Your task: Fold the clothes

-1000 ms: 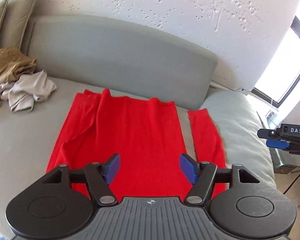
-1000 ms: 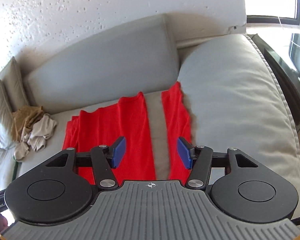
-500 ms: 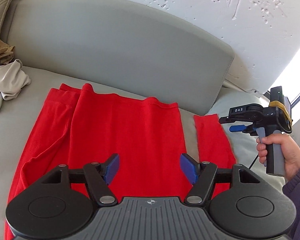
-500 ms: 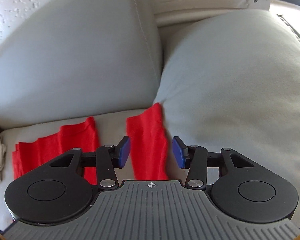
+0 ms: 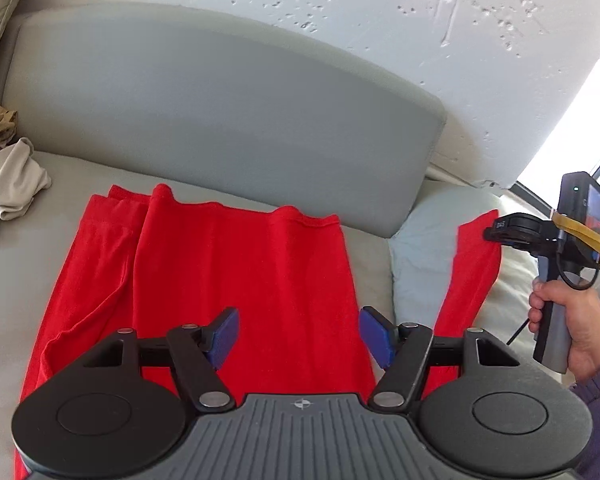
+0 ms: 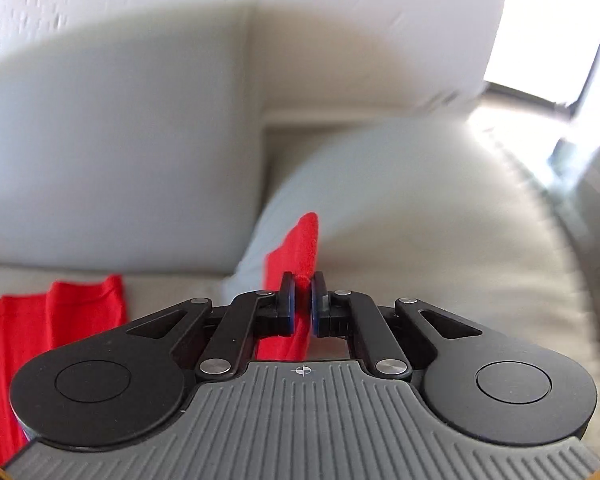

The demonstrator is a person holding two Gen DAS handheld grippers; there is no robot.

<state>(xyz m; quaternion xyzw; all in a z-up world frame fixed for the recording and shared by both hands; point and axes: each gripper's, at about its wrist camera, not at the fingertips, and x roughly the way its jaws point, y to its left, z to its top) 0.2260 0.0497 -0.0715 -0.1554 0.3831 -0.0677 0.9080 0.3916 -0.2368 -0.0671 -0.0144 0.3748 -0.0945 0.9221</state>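
The red garment [image 5: 244,288] lies spread on the grey sofa seat [image 5: 16,272], its main body flat with the far hem close to the backrest [image 5: 220,120], while one narrow strip, likely a sleeve [image 6: 300,248], is drawn up off the seat toward the pale cushion [image 5: 420,256] at the right. The right tool [image 6: 303,300] has just been closing and now pinches that strip near its end, presumably so it can be carried inward over the body for a fold. The left tool [image 5: 296,340] hovers over the near part of the body with its jaws apart and nothing between them, seemingly ready to pin or take the cloth. Bare seat shows between body and strip, leaving room to swing across; a pile of beige clothes [image 5: 8,184] sits well apart at the left.
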